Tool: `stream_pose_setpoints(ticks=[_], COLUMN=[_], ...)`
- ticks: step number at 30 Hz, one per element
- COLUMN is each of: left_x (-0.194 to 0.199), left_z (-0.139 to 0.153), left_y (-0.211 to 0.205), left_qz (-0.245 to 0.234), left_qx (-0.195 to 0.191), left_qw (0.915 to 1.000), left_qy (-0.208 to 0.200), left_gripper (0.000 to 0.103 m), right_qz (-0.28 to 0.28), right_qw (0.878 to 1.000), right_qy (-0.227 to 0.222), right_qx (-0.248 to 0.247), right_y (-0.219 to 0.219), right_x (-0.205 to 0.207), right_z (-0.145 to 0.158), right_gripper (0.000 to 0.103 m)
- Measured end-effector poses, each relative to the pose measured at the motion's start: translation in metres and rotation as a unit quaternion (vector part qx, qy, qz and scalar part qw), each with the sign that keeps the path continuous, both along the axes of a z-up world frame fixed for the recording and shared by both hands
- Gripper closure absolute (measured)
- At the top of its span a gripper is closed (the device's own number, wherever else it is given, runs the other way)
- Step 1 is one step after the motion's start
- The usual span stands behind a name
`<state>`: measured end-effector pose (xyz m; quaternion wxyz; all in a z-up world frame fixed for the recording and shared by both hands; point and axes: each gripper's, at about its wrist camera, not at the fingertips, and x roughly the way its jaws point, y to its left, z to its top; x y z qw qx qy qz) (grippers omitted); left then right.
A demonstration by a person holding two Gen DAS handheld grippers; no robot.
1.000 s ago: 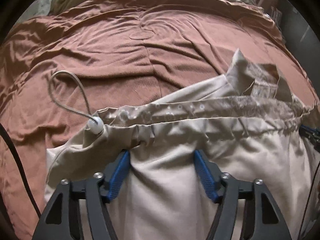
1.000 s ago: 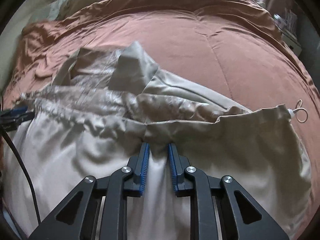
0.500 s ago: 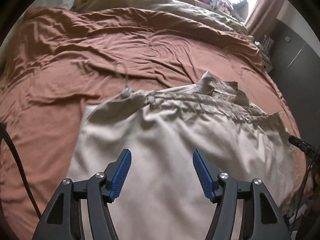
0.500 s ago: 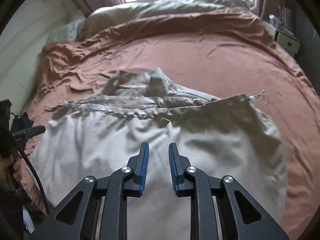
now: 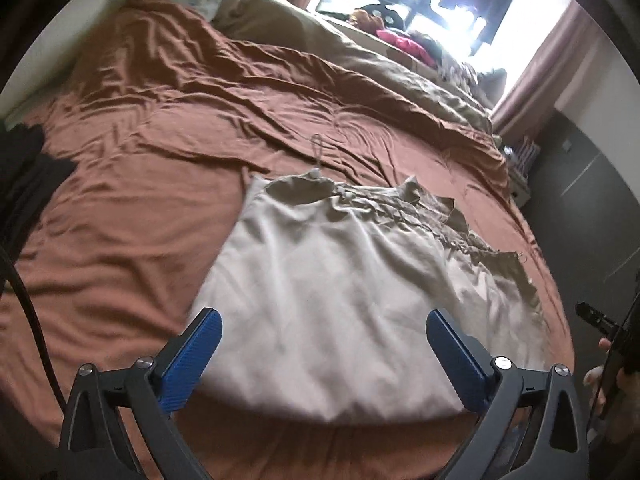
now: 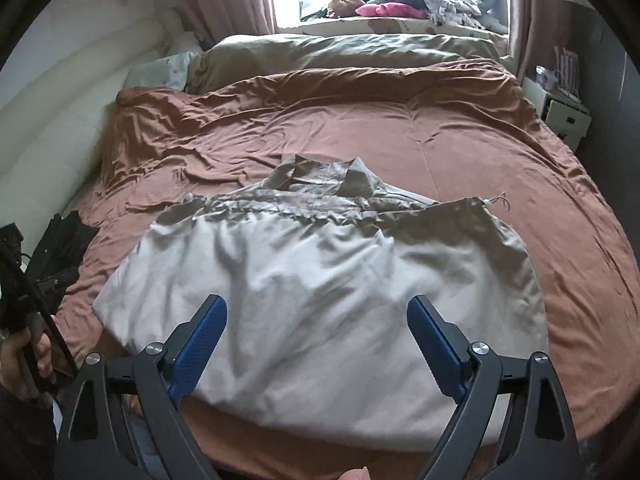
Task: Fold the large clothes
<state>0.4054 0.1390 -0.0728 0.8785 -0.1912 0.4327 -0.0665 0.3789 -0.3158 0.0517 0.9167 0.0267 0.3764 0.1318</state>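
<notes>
Both my left gripper (image 5: 320, 332) and right gripper (image 6: 316, 320) have just spread their jaws wide, empty, above the beige garment (image 6: 320, 288) on the bed (image 6: 440, 136). Its bunched drawstring edge (image 6: 304, 210) could spoil the next fold.

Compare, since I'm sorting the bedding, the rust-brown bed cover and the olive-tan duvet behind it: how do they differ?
The rust-brown bed cover is reddish and carries the beige garment; the olive-tan duvet is greenish-tan and lies nearer the window. Both are wrinkled.
</notes>
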Motion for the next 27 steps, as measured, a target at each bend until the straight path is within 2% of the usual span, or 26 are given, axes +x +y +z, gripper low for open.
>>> stream_pose_setpoints(ticks=[4,8,16,17,19,22,25,27], left_x=[-0.024,-0.046,-0.075,-0.077,-0.081,-0.081,-0.081,-0.077], left_z=[-0.002,-0.011,-0.048,-0.051,-0.061,-0.073,-0.081,-0.086], left_y=[0.017,0.037,0.06,0.062,0.066,0.072,0.078,0.081], left_qz=[0.009,0.021,0.034,0.036,0.042,0.045,0.05,0.053], left_qx=[-0.009,-0.024,-0.064,-0.066,-0.068,-0.085,-0.108,-0.125], left_qw=[0.9999,0.9995,0.9971,0.9969,0.9964,0.9945,0.9921,0.9898], left_qy=[-0.002,0.0,0.021,0.023,0.027,0.04,0.04,0.042], left_gripper=[0.001,0.001,0.002,0.003,0.012,0.021,0.021,0.021], right_qz=[-0.002,-0.008,0.015,0.016,0.015,0.008,0.006,0.008], right_qw=[1.0,1.0,0.999,0.999,0.998,0.998,0.997,0.996], right_qy=[0.014,0.004,0.042,0.046,0.052,0.061,0.071,0.078], right_qx=[0.028,0.018,0.023,0.023,0.022,0.031,0.028,0.031], right_y=[0.006,0.017,0.045,0.047,0.049,0.051,0.055,0.059], right_x=[-0.018,-0.033,-0.046,-0.046,-0.047,-0.047,-0.046,-0.045], right_z=[0.002,-0.002,-0.039,-0.045,-0.054,-0.069,-0.084,-0.09], right_gripper=[0.012,0.012,0.013,0.016,0.031,0.033,0.042,0.044])
